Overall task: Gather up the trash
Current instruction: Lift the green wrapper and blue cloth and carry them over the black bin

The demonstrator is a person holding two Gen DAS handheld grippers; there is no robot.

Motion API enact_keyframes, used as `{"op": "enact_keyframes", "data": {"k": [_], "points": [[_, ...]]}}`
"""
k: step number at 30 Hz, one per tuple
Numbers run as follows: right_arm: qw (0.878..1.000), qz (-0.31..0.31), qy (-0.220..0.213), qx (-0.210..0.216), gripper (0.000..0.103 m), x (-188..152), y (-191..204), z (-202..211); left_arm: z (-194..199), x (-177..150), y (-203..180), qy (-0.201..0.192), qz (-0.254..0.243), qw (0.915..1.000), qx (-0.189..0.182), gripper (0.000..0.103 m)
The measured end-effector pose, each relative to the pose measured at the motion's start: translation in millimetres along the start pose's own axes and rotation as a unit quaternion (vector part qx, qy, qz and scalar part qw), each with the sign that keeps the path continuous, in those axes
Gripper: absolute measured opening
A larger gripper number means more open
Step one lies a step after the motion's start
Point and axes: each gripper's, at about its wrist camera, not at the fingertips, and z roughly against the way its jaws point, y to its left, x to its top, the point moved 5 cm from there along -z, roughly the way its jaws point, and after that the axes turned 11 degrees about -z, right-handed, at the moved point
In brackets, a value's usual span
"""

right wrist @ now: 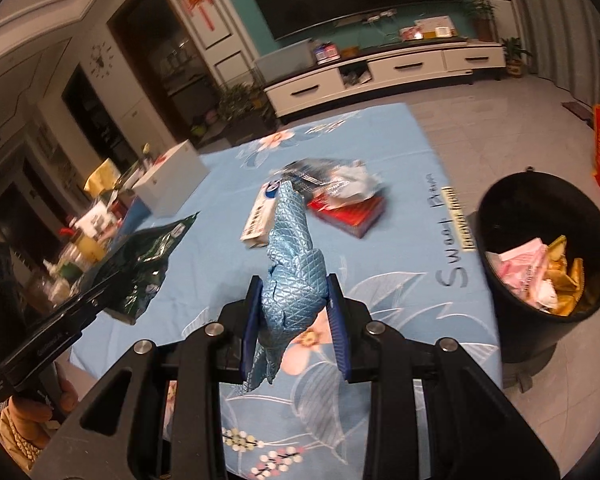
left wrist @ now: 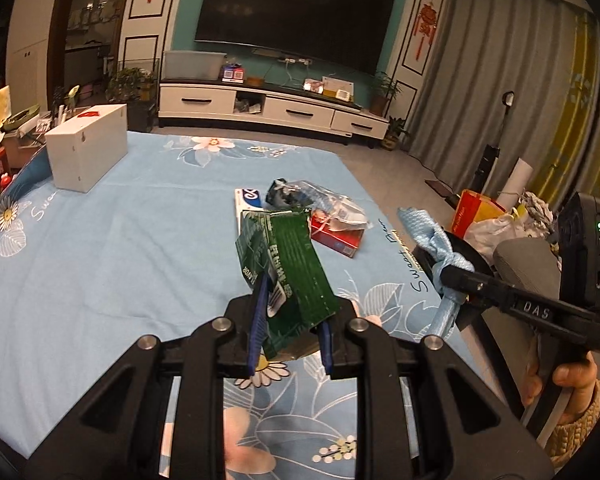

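My left gripper [left wrist: 290, 312] is shut on a green snack wrapper [left wrist: 288, 264] and holds it above the blue flowered tablecloth [left wrist: 120, 248]. My right gripper [right wrist: 296, 308] is shut on a crumpled light-blue quilted wrapper [right wrist: 290, 256], also above the cloth; it shows in the left wrist view [left wrist: 440, 248]. More trash lies mid-table: a white and blue box [right wrist: 260, 216], a red box [right wrist: 352, 212] and clear crinkled plastic [right wrist: 340, 180]. A black bin [right wrist: 540, 264] with pink and gold wrappers inside stands on the floor right of the table.
A white box [left wrist: 86, 148] stands at the table's far left. Bottles and clutter [right wrist: 80, 248] crowd the left side. Bags [left wrist: 488, 220] sit on the floor to the right. A TV cabinet [left wrist: 272, 108] lines the far wall.
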Motion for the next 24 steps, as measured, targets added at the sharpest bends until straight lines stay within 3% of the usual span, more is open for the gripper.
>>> {"op": "enact_keyframes", "data": {"k": [12,24], "points": [[0.996,-0.056,-0.058,-0.044,0.032,18.7,-65.4,41.2,-28.1,20.8,-60.5,0.004,-0.055,0.9974,-0.047,0.022],[0.990,-0.094,-0.080,-0.065,0.032,25.9,-108.1,55.6,-57.3,39.9,-114.7,0.010,-0.099,0.9909,-0.091,0.022]]}}
